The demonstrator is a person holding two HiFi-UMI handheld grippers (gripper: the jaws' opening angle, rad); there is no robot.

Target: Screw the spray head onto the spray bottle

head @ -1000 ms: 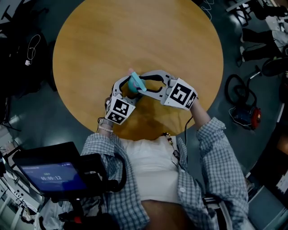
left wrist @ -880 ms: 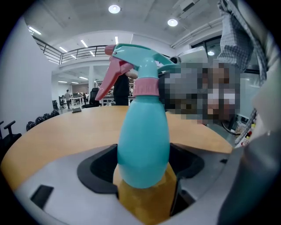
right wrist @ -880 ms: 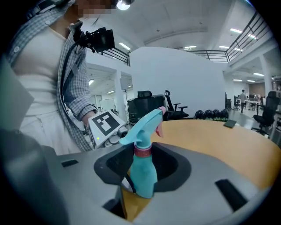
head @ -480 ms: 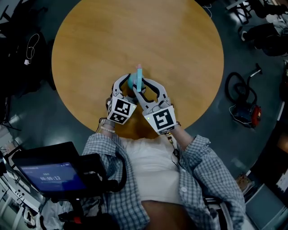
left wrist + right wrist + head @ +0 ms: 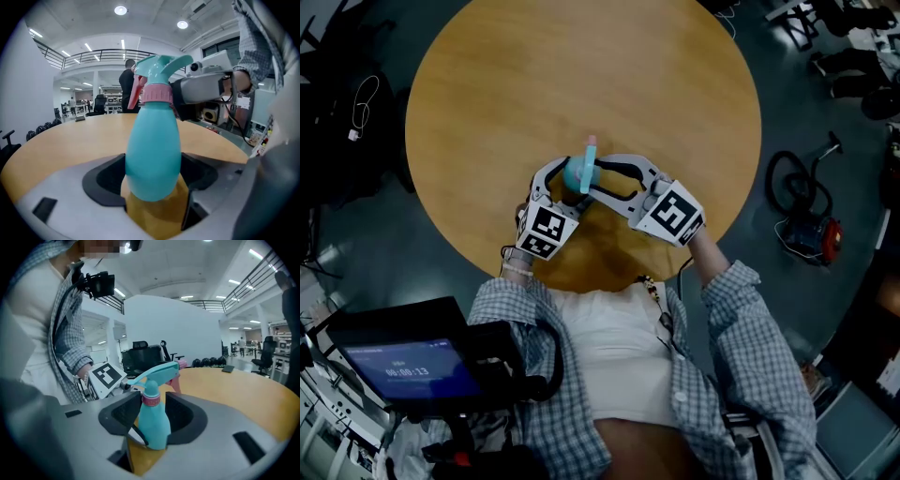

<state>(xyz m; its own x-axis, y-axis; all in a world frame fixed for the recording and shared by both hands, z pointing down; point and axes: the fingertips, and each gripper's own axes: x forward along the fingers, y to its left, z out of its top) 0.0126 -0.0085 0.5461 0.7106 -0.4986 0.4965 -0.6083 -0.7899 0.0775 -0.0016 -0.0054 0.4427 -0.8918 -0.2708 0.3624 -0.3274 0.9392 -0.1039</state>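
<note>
Head view: we find the spray bottle [image 5: 578, 175] upright just left of frame centre, over the lower part of the round table [image 5: 581, 66]. The left gripper [image 5: 153, 174] clamps its lower body. The spray head [image 5: 157, 372] sits on the neck above a pink collar [image 5: 151, 400]. The right gripper [image 5: 153, 404] straddles that collar; its jaws have just been opening, with a slight gap at one pad

Head view overhead, gripper views close, sharing spray bottle [image 5: 152, 154]
</note>
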